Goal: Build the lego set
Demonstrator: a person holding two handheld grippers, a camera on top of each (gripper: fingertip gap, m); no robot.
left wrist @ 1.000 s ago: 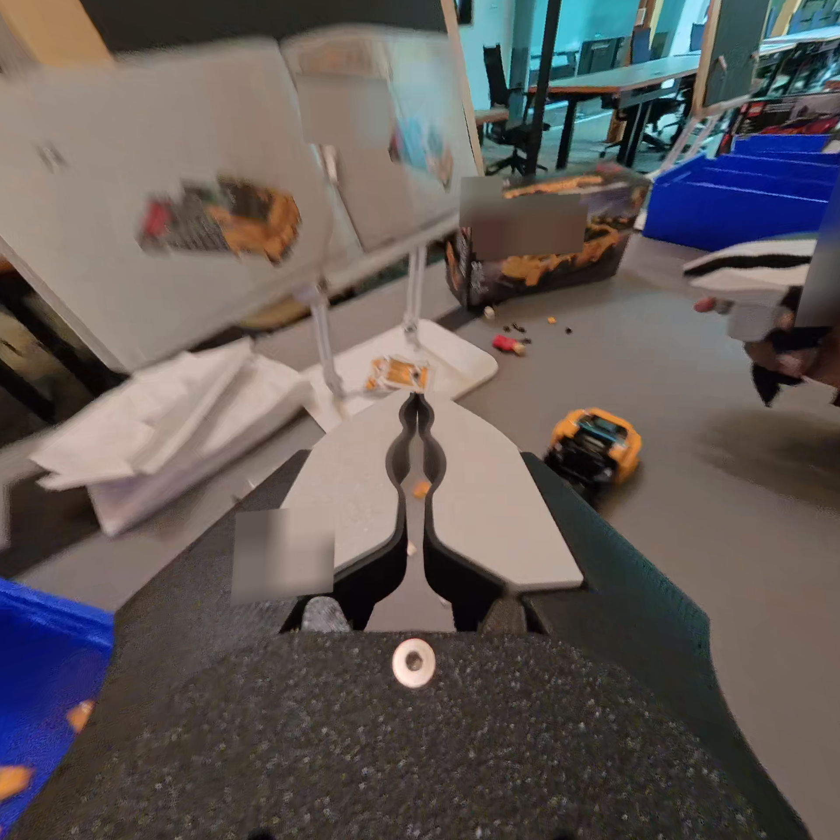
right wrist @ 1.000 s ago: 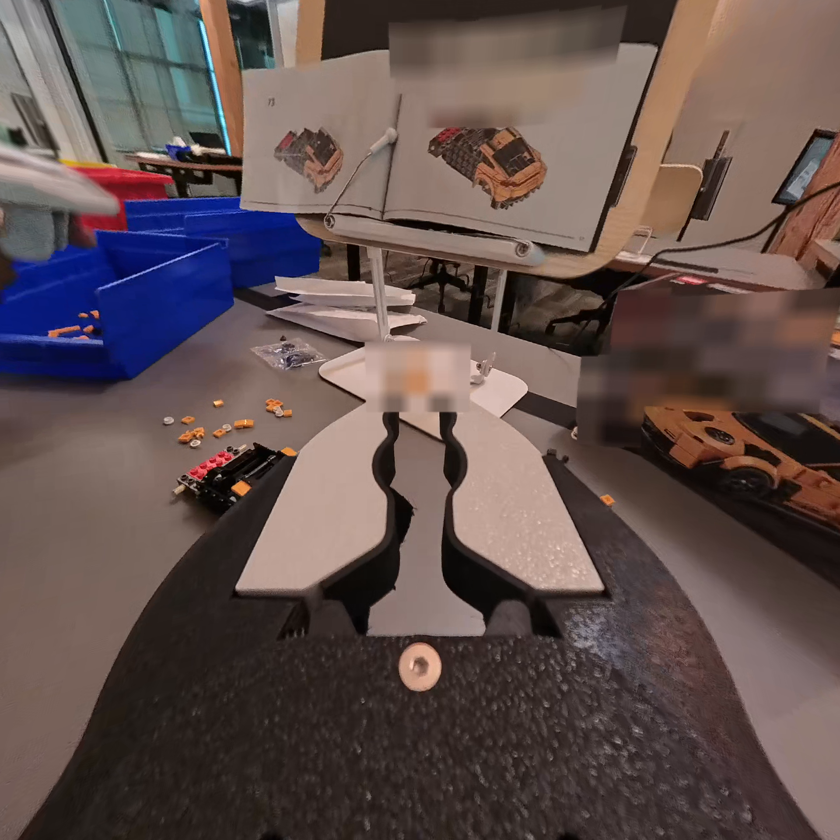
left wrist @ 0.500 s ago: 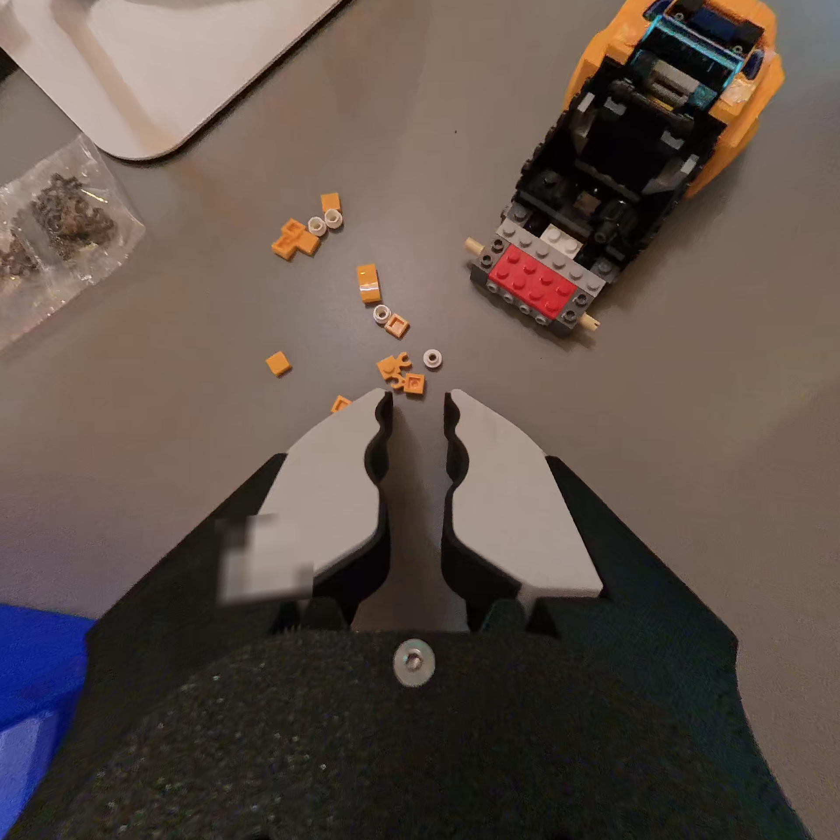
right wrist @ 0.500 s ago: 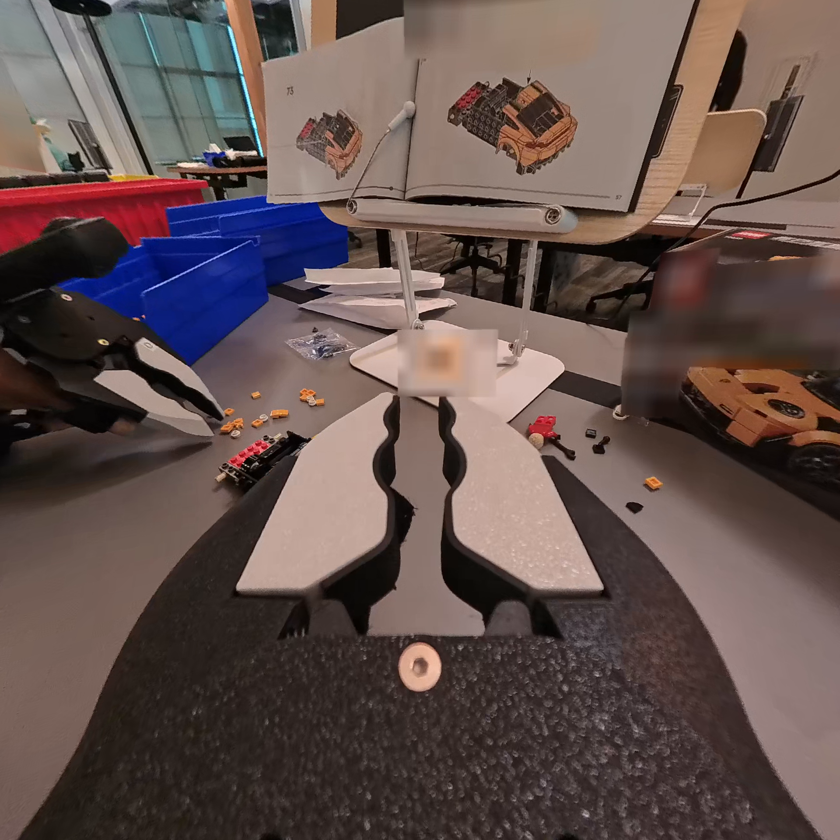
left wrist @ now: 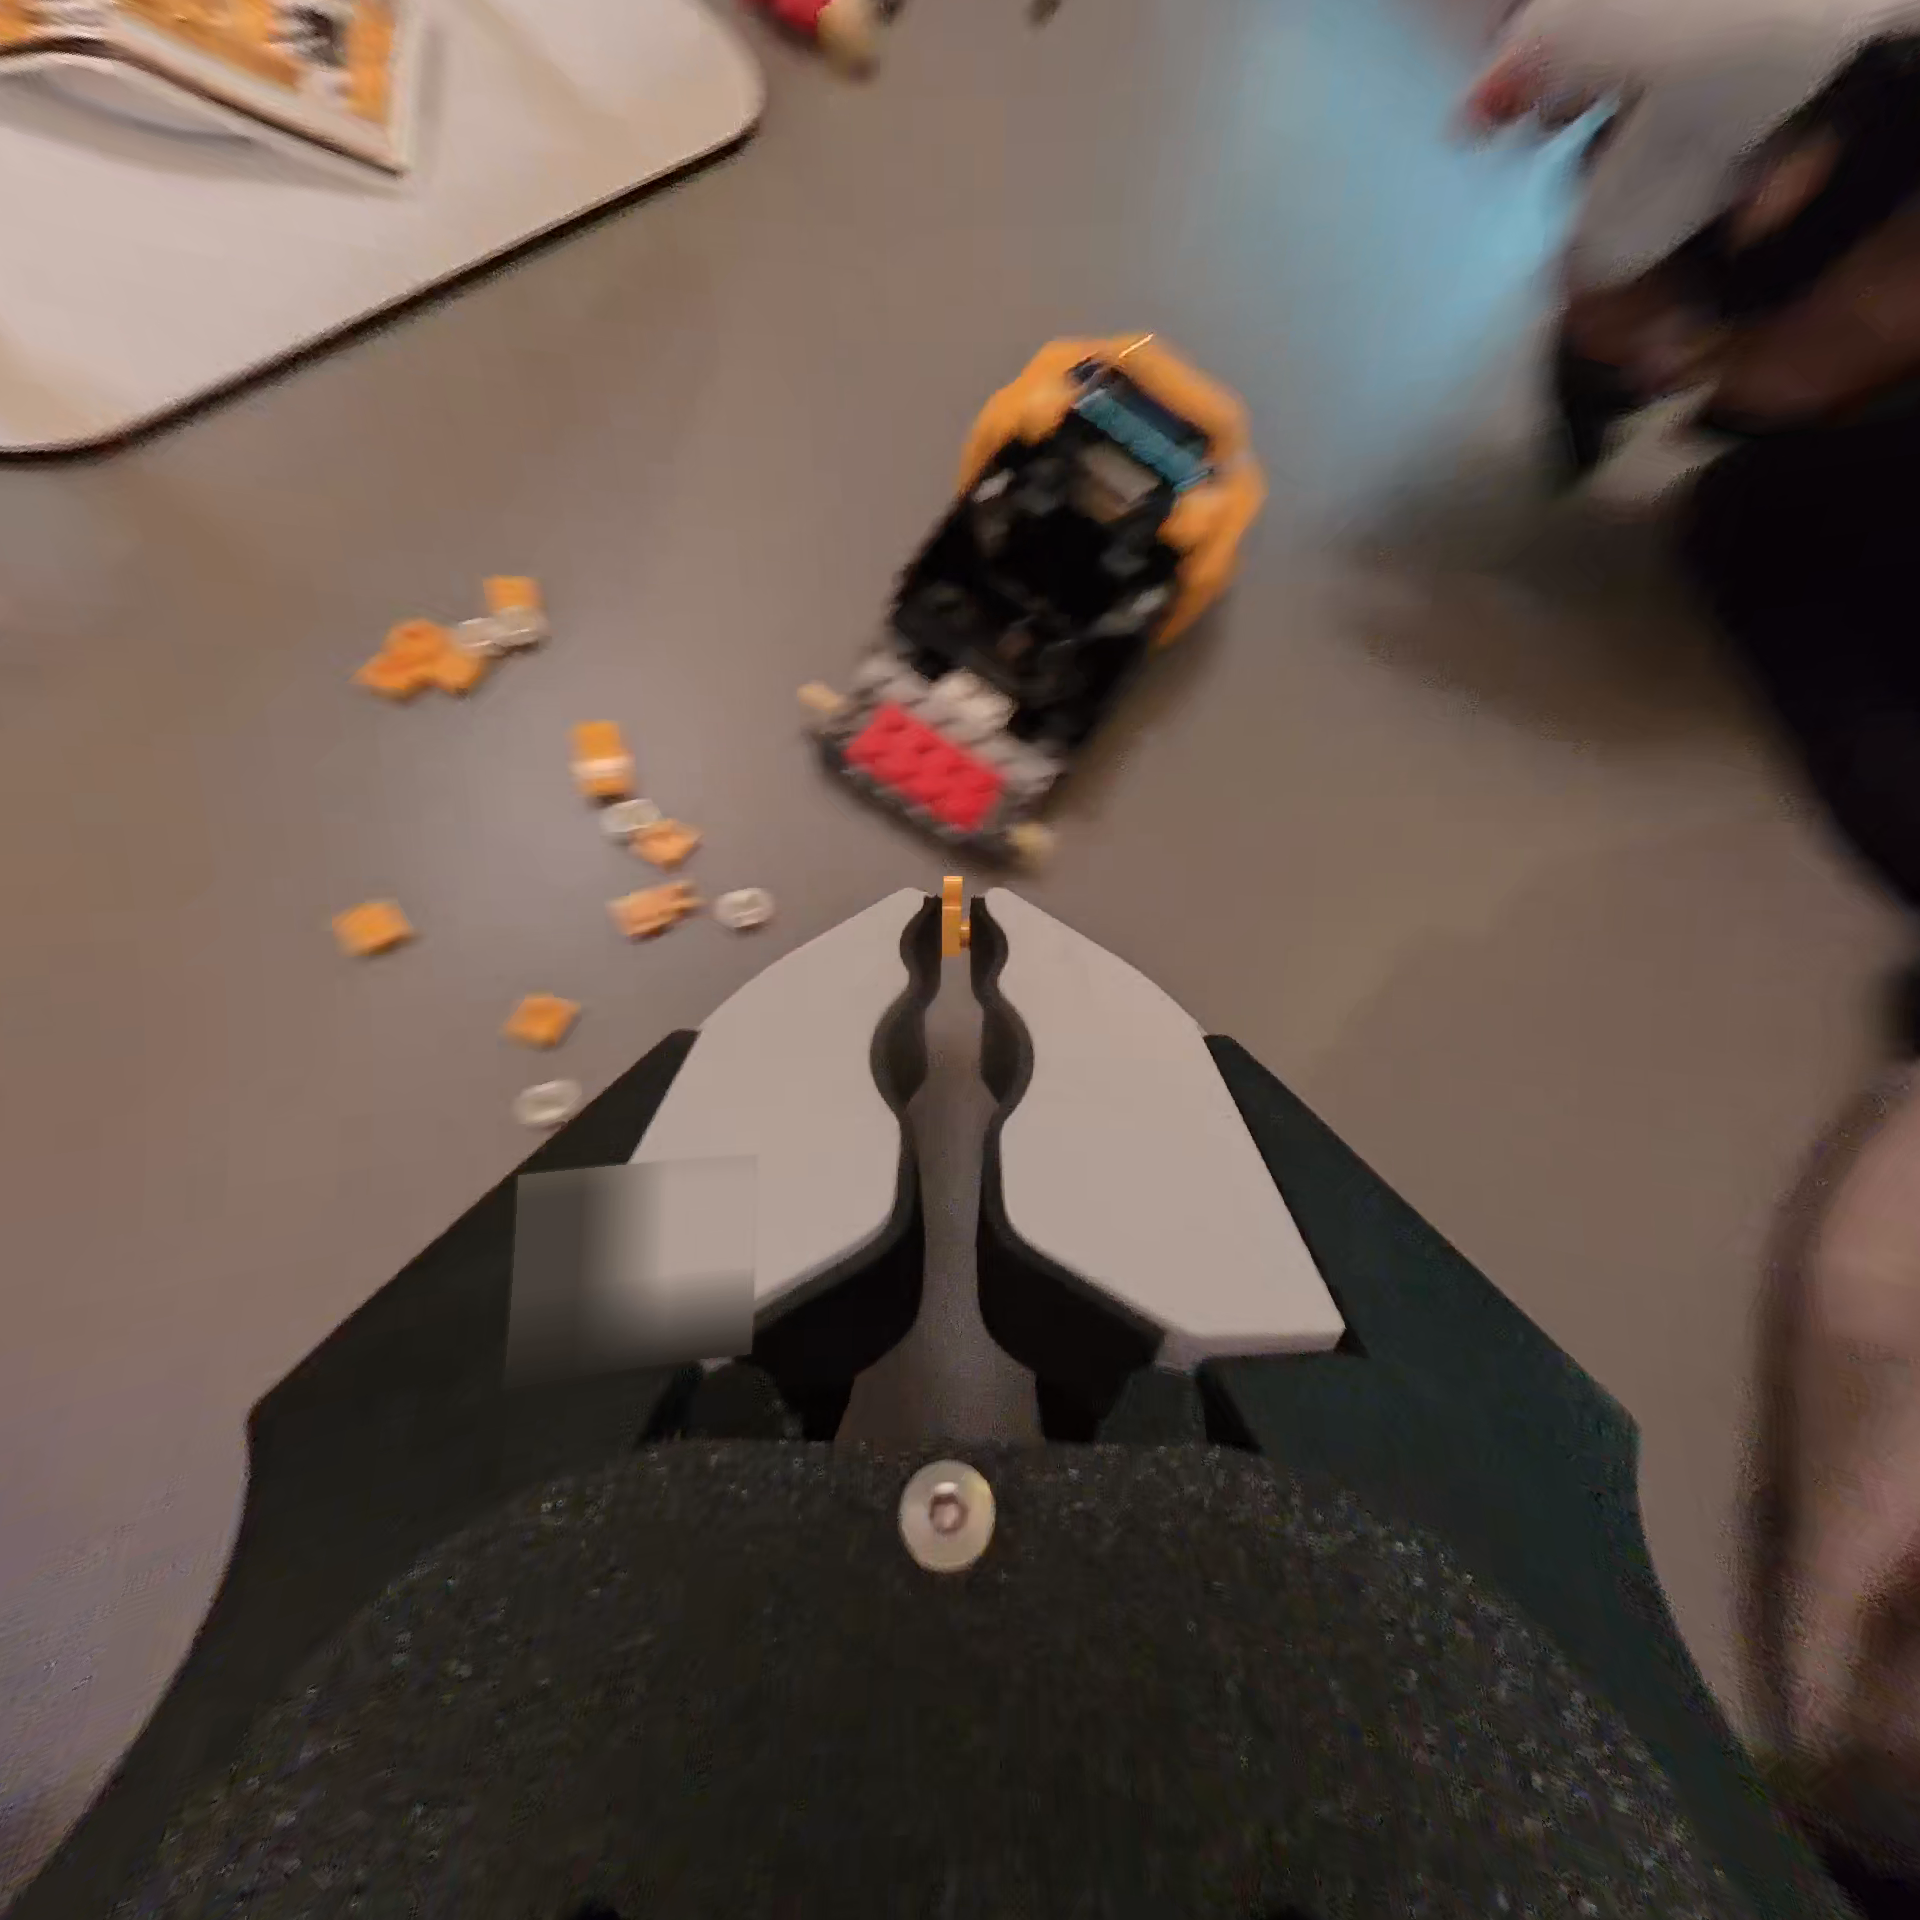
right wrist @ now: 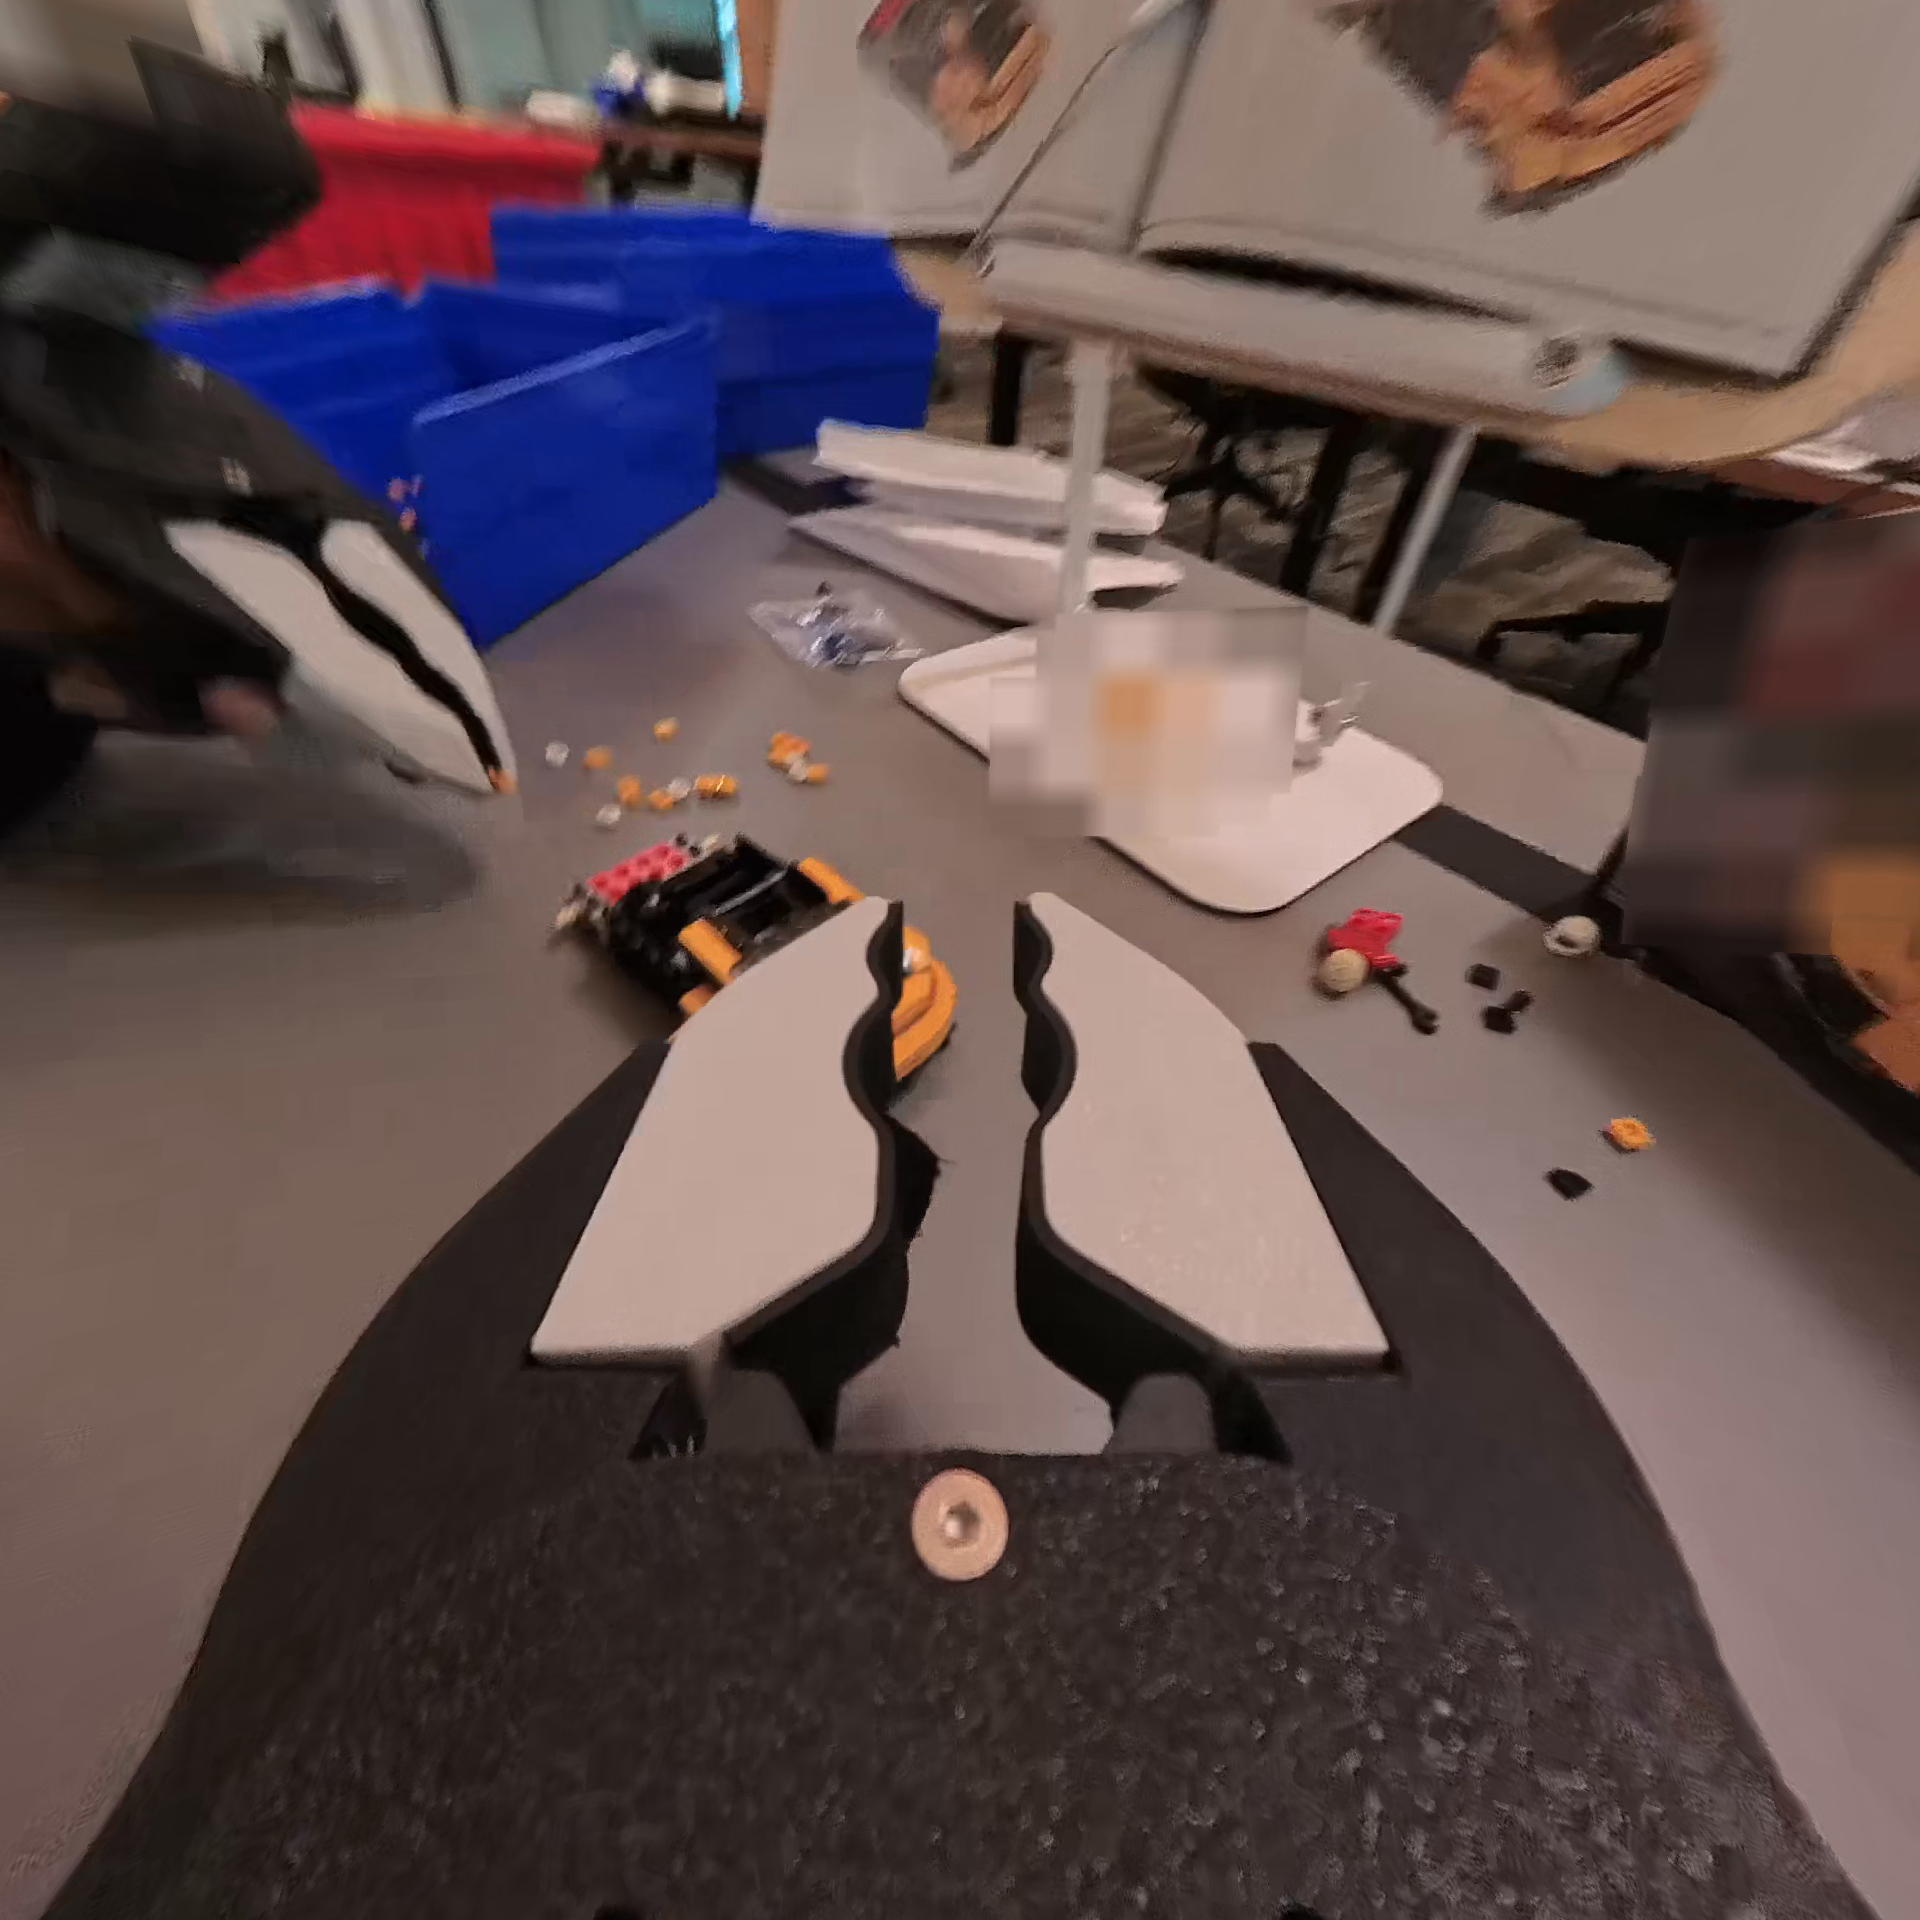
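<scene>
A part-built lego car point(left wrist: 1039, 613), orange and black with a red plate at its near end, sits on the grey table. My left gripper point(left wrist: 954, 909) is shut on a small orange piece point(left wrist: 954, 930), held just short of the car's red end. Loose orange and clear pieces point(left wrist: 623, 810) lie to its left. In the right wrist view my right gripper point(right wrist: 956, 909) is open and empty, its left finger over the car point(right wrist: 717, 914). The left gripper point(right wrist: 343, 644) shows there at the left, above the loose pieces point(right wrist: 665, 784).
An instruction booklet point(right wrist: 1351, 156) stands on a white stand point(right wrist: 1247, 831) behind the car. Blue bins point(right wrist: 582, 436) are at the back left. A red piece point(right wrist: 1361, 945), small black pieces point(right wrist: 1496, 997) and an orange piece point(right wrist: 1626, 1132) lie at the right. A plastic bag point(right wrist: 831, 629) lies behind.
My left gripper came down to the loose pieces, closed on a small orange piece and now holds it near the car. My right gripper has moved in toward the car.
</scene>
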